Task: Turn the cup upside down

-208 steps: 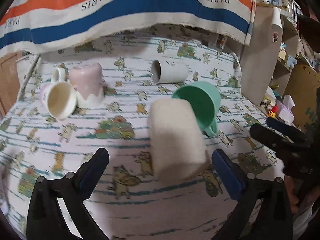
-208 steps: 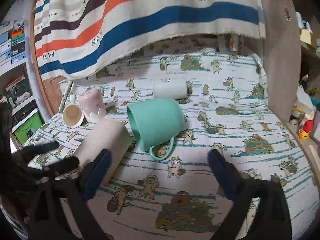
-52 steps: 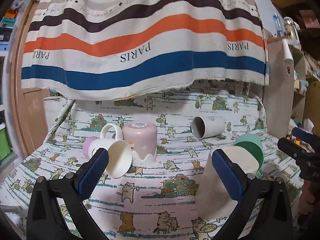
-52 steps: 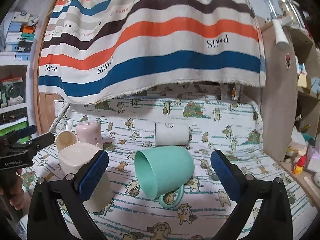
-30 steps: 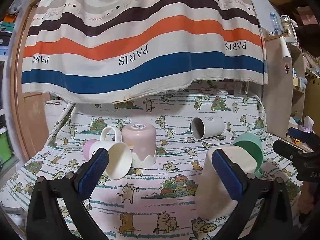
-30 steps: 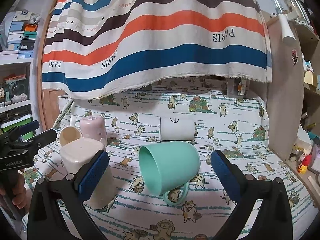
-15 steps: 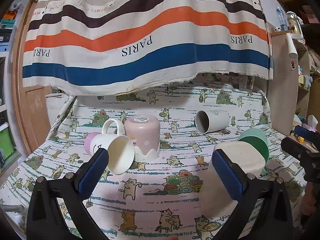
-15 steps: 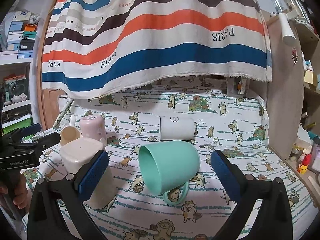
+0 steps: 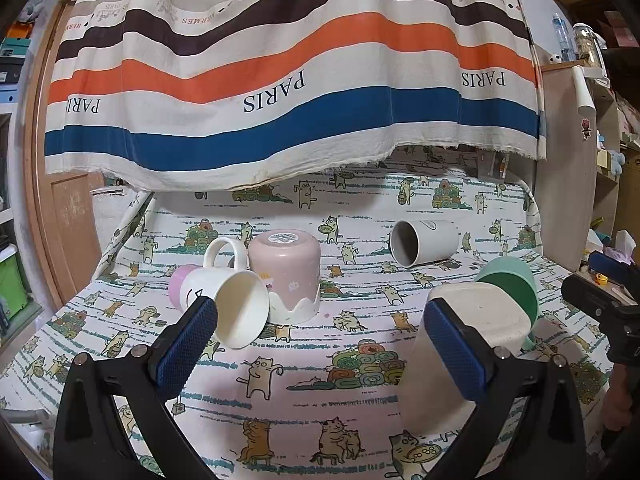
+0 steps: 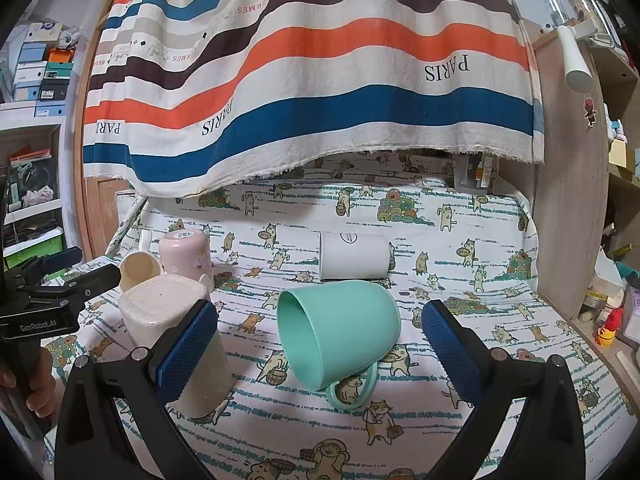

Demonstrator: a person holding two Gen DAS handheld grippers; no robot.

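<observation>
Between the left gripper (image 9: 320,340) pads (image 9: 185,345) sits only cat-print cloth (image 9: 280,400); jaws spread wide, nothing held. Its right pad overlaps the beige cup (image 9: 452,360) in view, but whether it touches, can't tell. Beige cup stands base up, mouth down on the cloth, near right in the left wrist view.

Right gripper (image 10: 320,340) also spread wide, holding nothing. Green mug (image 10: 340,332) lies on its side between the pads in view, farther back and apart from both, mouth facing left and toward the camera, handle resting on the cloth at the near side. Beige cup (image 10: 176,336) is partly behind the left pad (image 10: 186,350), just left of the green mug w/ a gap between.

Left wrist view, farther out: green mug (image 9: 508,288) peeks out just behind the beige cup on the right. White mug (image 9: 228,304) lies on its side at left center, mouth toward the camera, handle up. Pink cup (image 9: 288,276) stands inverted just right of it, touching or nearly so. White tumbler (image 9: 424,242) lies on its side far right, mouth facing left.

Right wrist view: tumbler (image 10: 354,256) lies beyond the green mug, pink cup (image 10: 186,256) & white mug (image 10: 138,268) at far left. Left gripper body (image 10: 44,300) w/ a hand (image 10: 36,384) shows at the left edge. Striped cloth (image 10: 320,100) marked PARIS hangs behind, over the far end.
</observation>
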